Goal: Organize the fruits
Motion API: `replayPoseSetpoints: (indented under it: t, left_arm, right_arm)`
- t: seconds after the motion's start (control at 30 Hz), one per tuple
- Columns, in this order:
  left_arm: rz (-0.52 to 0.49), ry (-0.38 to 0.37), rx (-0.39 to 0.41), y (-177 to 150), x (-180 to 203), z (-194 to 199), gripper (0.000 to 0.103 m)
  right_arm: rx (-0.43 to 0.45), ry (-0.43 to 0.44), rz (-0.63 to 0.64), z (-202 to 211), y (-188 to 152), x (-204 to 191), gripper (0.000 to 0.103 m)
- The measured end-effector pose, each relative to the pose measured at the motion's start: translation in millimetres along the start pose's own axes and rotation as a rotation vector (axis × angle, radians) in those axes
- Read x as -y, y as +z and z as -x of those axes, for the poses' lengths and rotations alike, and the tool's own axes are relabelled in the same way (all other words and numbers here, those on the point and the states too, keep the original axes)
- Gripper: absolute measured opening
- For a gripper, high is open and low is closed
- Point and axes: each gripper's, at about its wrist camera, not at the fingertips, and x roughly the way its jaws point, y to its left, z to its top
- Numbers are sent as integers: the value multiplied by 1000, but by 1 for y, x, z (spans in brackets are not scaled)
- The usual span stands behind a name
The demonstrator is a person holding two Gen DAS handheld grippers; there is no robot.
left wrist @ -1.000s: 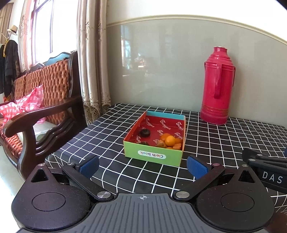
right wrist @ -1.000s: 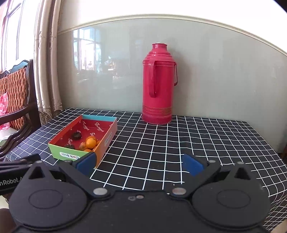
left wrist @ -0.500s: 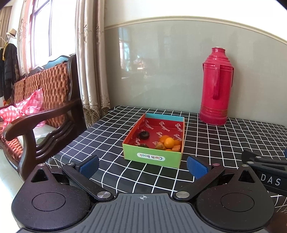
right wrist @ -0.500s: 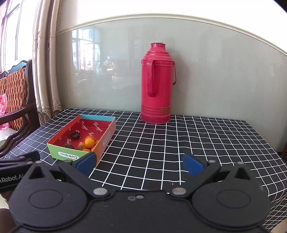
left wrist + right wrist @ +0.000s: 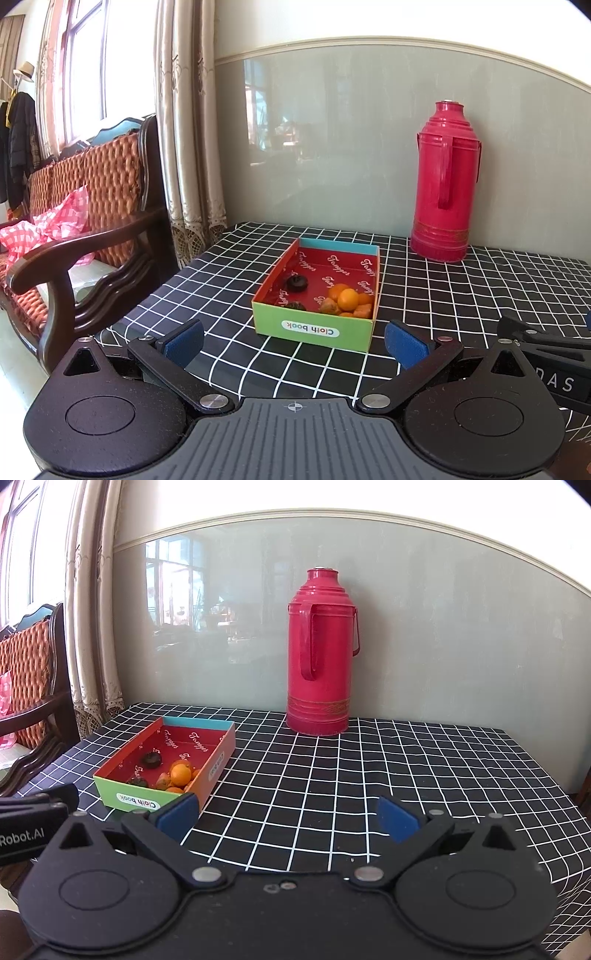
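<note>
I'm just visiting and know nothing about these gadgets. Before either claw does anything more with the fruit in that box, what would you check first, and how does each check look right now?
1. Left gripper open and empty: ok, fingers wide apart, nothing between them.
2. Right gripper open and empty: ok.
3. Box flat on the checked tablecloth: ok.
4. Fruit reachable: ok, the oranges and two dark fruits lie uncovered in the open box.
5. No fruit loose on the cloth: ok for the part in view.
6. Red thermos clear of the path: ok, upright by the wall, apart from the box.
</note>
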Motion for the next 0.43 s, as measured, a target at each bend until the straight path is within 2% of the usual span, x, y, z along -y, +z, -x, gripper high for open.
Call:
replayPoseSetpoints:
  t: [0.43]
  left_arm:
    - [18,-41,23,5,6,1,103]
  right_arm:
    - [3,-22,-7,-2,2,3,97]
